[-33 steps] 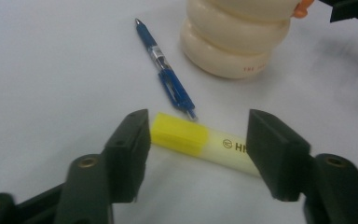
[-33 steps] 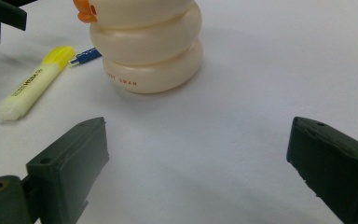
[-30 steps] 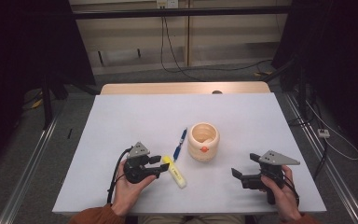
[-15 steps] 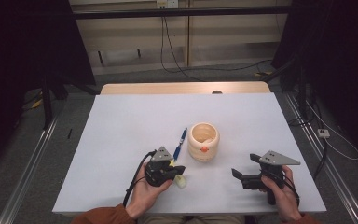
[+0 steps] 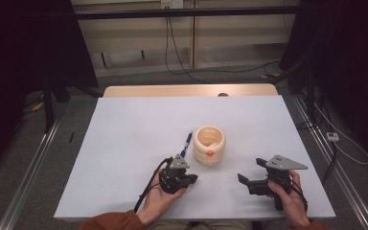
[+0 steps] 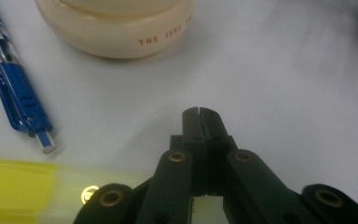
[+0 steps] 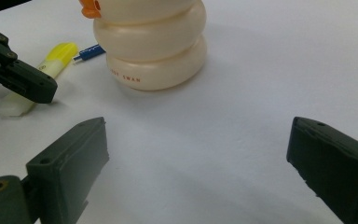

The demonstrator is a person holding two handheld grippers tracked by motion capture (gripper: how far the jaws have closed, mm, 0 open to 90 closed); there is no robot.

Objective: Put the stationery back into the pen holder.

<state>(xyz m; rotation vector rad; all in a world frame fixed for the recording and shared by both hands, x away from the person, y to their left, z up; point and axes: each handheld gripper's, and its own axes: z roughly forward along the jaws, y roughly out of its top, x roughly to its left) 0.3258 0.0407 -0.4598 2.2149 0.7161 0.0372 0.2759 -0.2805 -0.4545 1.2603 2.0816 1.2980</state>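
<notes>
A yellow highlighter [image 6: 18,186] lies on the white table [image 5: 124,143], mostly under my left gripper [image 6: 198,112]. That gripper's jaws are pressed tip to tip with nothing between them, just above the highlighter [image 7: 42,70]. A blue pen [image 5: 187,143] lies just beyond it, beside a cream ring-shaped cup [image 5: 209,145] with an orange knob. My left gripper [image 5: 191,179] points right, toward the cup's base. To the right, my right gripper [image 5: 251,171] rests near the front edge. In its own view the right gripper [image 7: 198,158] stands wide open and empty, facing the cup [image 7: 154,46].
The table's front edge runs just below both hands. A wooden table end [image 5: 187,90] adjoins the far side. Metal rails [image 5: 33,163] flank the table on the floor, with cables [image 5: 335,143] at the right.
My left gripper has moved right, over the highlighter, and its jaws have come together. The highlighter is now mostly covered in the high view. The right gripper has kept still.
</notes>
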